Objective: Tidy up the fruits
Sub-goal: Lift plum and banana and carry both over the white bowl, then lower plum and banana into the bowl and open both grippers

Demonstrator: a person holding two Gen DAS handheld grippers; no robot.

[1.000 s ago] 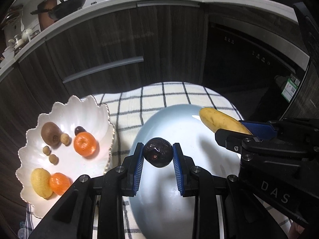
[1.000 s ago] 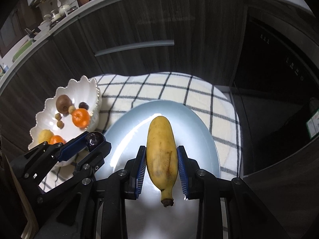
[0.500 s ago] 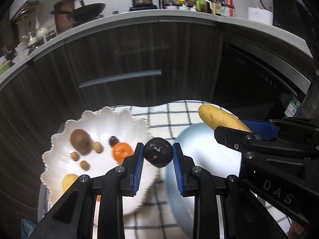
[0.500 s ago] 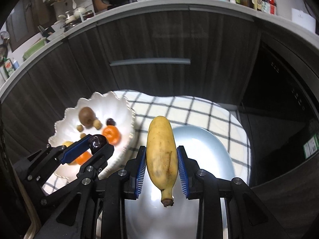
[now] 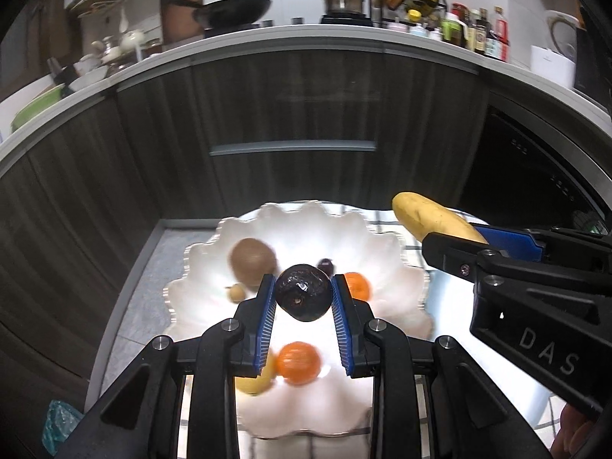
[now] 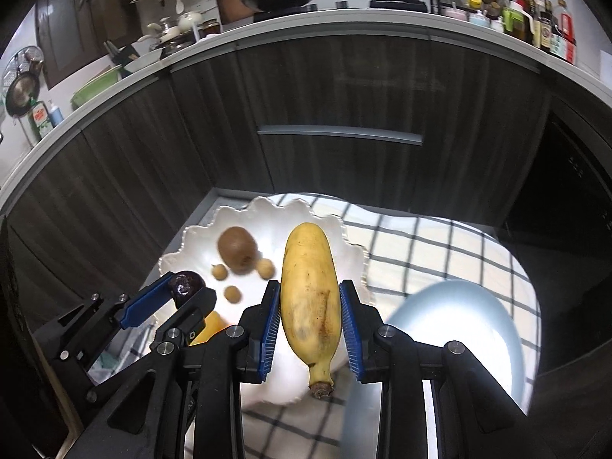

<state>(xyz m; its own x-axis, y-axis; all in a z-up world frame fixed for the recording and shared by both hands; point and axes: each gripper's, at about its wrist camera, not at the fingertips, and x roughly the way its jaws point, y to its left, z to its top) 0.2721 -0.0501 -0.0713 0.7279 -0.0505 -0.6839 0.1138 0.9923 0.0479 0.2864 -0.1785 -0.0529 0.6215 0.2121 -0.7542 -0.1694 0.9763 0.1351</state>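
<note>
Round glossy dark plum point(image 5: 303, 297) clamped in left gripper point(image 5: 303, 298) jaws, smooth yellow banana point(image 6: 310, 298) clamped in right gripper point(image 6: 310, 325) jaws, scalloped white bowl point(image 5: 386, 244) seen beneath, checked cloth point(image 6: 420, 244) spread under it.

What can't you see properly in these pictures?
- Yellow fruit, left wrist view: half hidden behind the left gripper fingers, so its kind is unclear.
- White bowl, right wrist view: its near part is covered by the banana and both grippers.
- Blue plate, right wrist view: blurred, partly behind the right gripper.
- Bottle labels on the counter: too small.
</note>
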